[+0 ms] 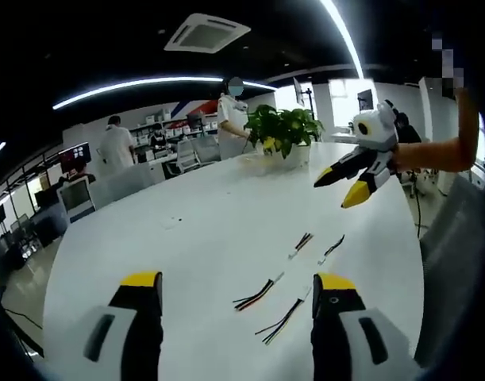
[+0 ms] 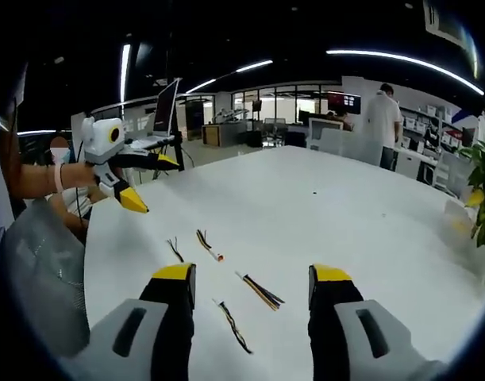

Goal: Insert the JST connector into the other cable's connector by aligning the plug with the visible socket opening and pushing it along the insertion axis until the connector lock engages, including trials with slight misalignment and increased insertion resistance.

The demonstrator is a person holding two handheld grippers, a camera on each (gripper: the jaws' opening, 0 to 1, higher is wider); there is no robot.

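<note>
Several short JST cable pieces lie apart on the white table. In the left gripper view, two dark-wired leads rest between my left gripper's open jaws, and two more lie farther out. My right gripper hangs open above the table's far right, held by a hand. In the right gripper view, cable pieces lie between the right gripper's open jaws, and others sit beyond. The left gripper hovers open at the upper left. Nothing is held.
A potted plant stands at the table's far end. Grey chairs sit beside the table's edge. People, desks and monitors fill the office behind.
</note>
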